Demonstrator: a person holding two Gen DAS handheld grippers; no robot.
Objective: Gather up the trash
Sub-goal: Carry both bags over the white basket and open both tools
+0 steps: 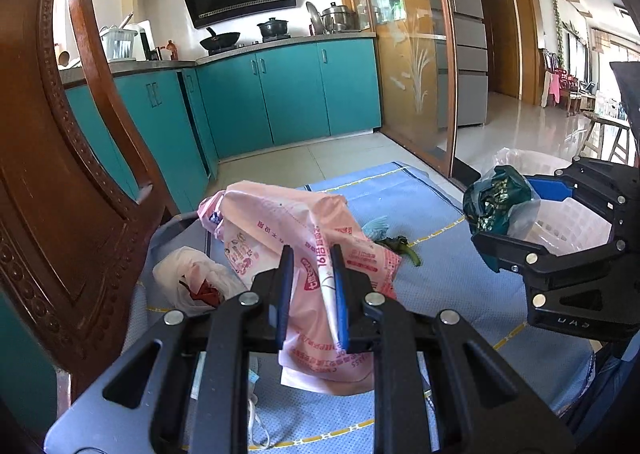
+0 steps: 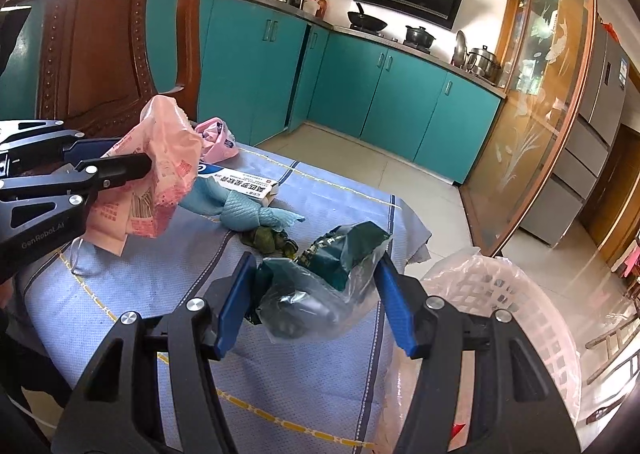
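Nearest the lens, the left gripper [image 1: 311, 286] is clenched on a pink bag [image 1: 280, 222], lifted over the blue cloth [image 1: 432, 282] on the table. Right of it, the right gripper [image 2: 316, 306] grasps a dark green bag [image 2: 320, 278] beside the cloth's edge, just left of the white basket [image 2: 532, 318].

Chair back [image 1: 60, 174] blocks left; lined basket [image 2: 500, 294] crowds table's right edge; centre cloth [image 2: 304, 374] open.
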